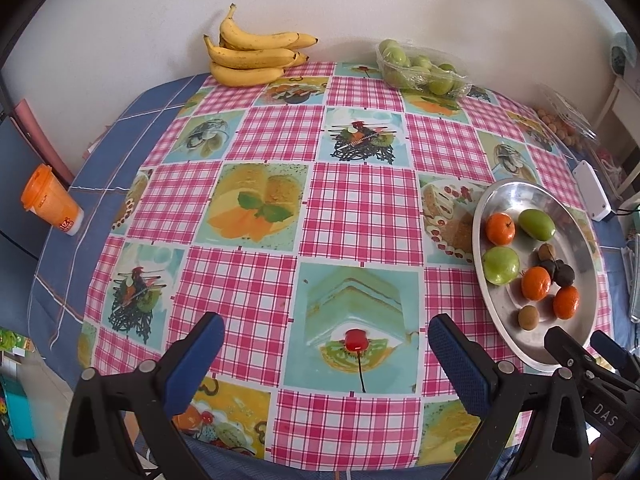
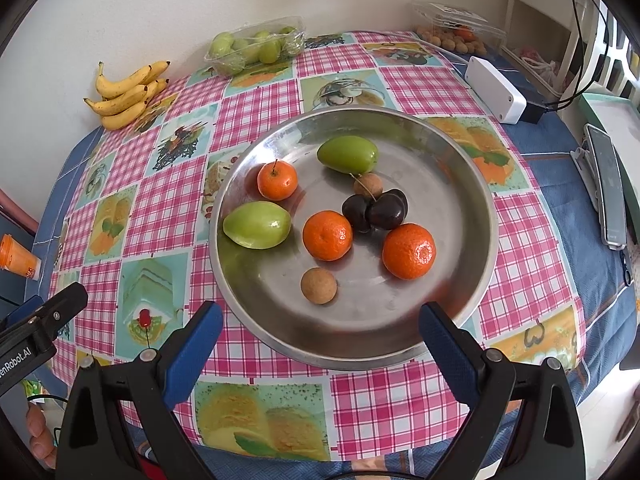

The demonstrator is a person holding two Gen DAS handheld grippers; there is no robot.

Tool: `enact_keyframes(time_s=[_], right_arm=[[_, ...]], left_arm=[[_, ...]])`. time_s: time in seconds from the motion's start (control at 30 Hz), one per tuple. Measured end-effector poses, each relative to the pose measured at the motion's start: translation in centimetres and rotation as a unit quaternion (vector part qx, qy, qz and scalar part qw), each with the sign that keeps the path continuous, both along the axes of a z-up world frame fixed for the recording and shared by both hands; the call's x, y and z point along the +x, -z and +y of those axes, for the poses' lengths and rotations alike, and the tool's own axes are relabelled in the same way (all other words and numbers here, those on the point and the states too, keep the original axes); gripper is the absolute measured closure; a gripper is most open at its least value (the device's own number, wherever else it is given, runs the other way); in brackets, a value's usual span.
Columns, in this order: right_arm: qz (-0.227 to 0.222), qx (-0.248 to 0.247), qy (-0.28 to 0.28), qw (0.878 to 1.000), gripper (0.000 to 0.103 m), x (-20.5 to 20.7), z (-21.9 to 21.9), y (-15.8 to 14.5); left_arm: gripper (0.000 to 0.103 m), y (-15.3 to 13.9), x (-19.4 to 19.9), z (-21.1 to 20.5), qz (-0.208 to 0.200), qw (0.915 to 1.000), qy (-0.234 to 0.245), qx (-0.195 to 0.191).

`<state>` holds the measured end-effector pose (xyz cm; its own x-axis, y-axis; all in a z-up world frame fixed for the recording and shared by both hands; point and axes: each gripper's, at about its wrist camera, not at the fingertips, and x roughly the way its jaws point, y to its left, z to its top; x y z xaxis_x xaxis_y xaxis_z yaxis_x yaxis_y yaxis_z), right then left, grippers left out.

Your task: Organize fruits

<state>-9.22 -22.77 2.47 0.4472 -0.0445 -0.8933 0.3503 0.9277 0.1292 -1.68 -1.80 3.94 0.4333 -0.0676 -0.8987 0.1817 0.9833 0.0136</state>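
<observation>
**Hovering over mixed fruit dish, both tongs empty**

Holding at the near table edge: left gripper [image 1: 324,354] and right gripper [image 2: 320,340] both spread wide, nothing between the pads. Right one faces the steel dish [image 2: 460,152] square on; left one faces bare tablecloth [image 1: 360,208], dish at its 3 o'clock.

Step in hand: can't fix it. Fruit lies mixed in one dish, which fits sorting about to start as well as fruit just gathered in. Any pick from here calls for a low approach over the near rim & a soft squeeze; round fruit on smooth steel is likely to roll.

Containers:
- Dish: three mandarins [image 2: 327,235], at 10, centre & 4 o'clock; two green fruits [image 2: 257,224] at 9 & 12; dark cherries [image 2: 376,209] clustered just right of centre, touching; two small brown fruits [image 2: 319,285], one at 6, one beside the cherries.
- Wrapped tray of green fruits [image 2: 254,46], far edge, by the wall.
- Clear box of small brown fruits [image 2: 452,34], far right; its lid state I can't tell.
- Loose: banana bunch [image 1: 256,54], far left by the wall.
</observation>
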Motion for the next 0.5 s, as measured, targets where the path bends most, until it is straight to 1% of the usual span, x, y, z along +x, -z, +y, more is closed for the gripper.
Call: enact_keyframes(time_s=[0.2, 0.5], right_arm=[[0.001, 0.000, 0.000, 1.000, 0.005, 0.00, -0.01, 0.07], [0.004, 0.000, 0.002, 1.000, 0.005, -0.07, 0.04, 0.11]], left_arm=[[0.000, 0.37, -0.02, -0.44, 0.010, 0.9999, 0.012, -0.001], [0.000, 0.54, -0.06, -0.78, 0.011, 0.9997, 0.020, 0.007]])
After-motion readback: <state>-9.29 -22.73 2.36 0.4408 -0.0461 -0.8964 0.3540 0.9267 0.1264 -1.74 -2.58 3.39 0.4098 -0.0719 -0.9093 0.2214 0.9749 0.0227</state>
